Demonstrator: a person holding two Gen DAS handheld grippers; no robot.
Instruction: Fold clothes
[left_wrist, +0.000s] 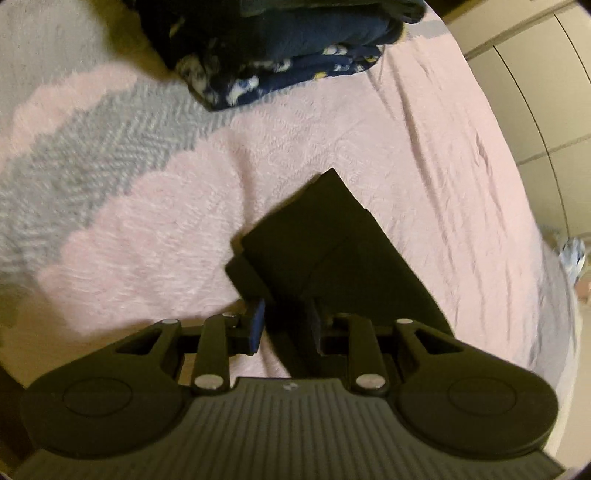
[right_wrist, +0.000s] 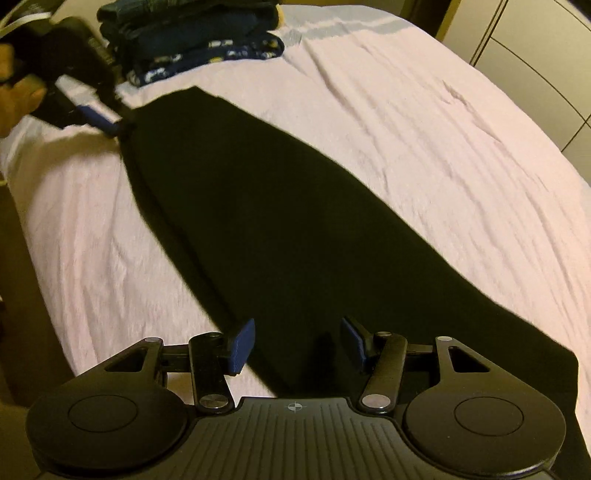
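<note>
A long black garment (right_wrist: 258, 221) is lying stretched out on a bed covered by a pale pink sheet (right_wrist: 424, 147). In the right wrist view it is running from the upper left of the frame down to the bottom, becoming wider toward the lower right.

The right gripper (right_wrist: 297, 345) is hovering over the wide near end of the garment at the bottom centre. Its blue pads (right_wrist: 242, 345) are standing spread apart and nothing is pinched between them.

The left gripper (right_wrist: 116, 127) is showing in the upper left of the same view, at the narrow far end of the garment, with a hand (right_wrist: 18, 99) behind it. In the left wrist view, the left gripper (left_wrist: 286, 325) is sitting at the lower centre with its pads close together and the dark cloth (left_wrist: 325, 236) running between them. Whether the pads are really pressing on the cloth, I cannot tell, because the picture is dark there.

A stack of folded dark blue clothes (right_wrist: 199, 40), the lowest one with a light pattern, is resting at the top left of the bed. A pink and grey knitted blanket (left_wrist: 92, 166) is lying in the left part of the left wrist view.
</note>
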